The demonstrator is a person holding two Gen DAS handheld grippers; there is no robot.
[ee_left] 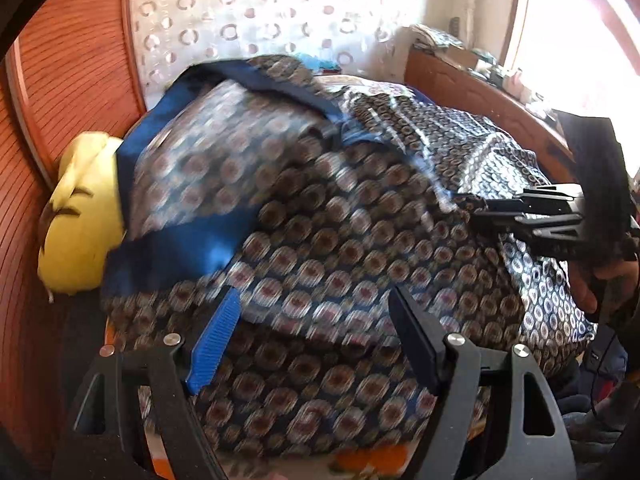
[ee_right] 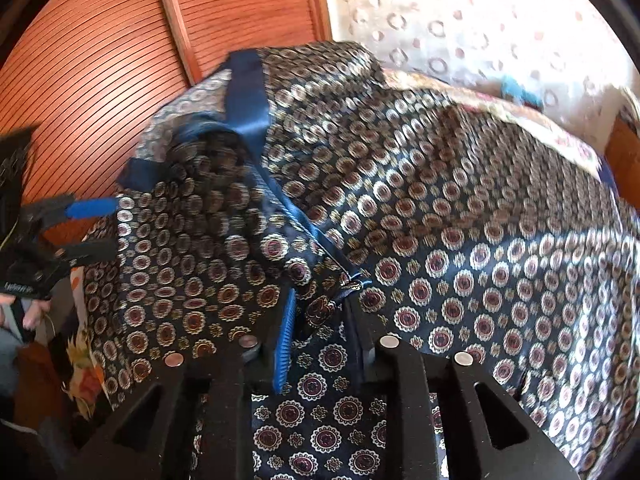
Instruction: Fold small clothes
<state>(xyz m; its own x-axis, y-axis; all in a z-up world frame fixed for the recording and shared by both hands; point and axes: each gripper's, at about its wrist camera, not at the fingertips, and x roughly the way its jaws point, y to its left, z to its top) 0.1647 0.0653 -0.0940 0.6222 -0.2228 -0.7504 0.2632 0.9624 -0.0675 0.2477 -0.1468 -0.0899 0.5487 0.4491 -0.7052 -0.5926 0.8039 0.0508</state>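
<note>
A dark blue satin garment (ee_left: 320,240) with a round medallion print and plain blue trim lies heaped over the bed. It fills both views (ee_right: 440,220). My left gripper (ee_left: 313,294) hovers open above the garment's near part, one blue pad and one black finger spread wide with nothing between them. In the right wrist view the left gripper (ee_right: 116,226) sits at the garment's left edge. My right gripper (ee_right: 324,312) has its jaws narrowly set, with a fold of the garment bunched between them beside the zipper pull (ee_right: 354,286). From the left wrist, the right gripper (ee_left: 466,206) pinches cloth at the garment's right side.
A yellow cushion (ee_left: 80,216) lies left of the garment against slatted wooden doors (ee_right: 100,80). A patterned curtain (ee_left: 260,12) hangs behind. A wooden ledge (ee_left: 480,88) with clutter runs under a bright window. A flowered sheet (ee_right: 84,360) shows beneath. A hand (ee_left: 600,284) holds the right gripper.
</note>
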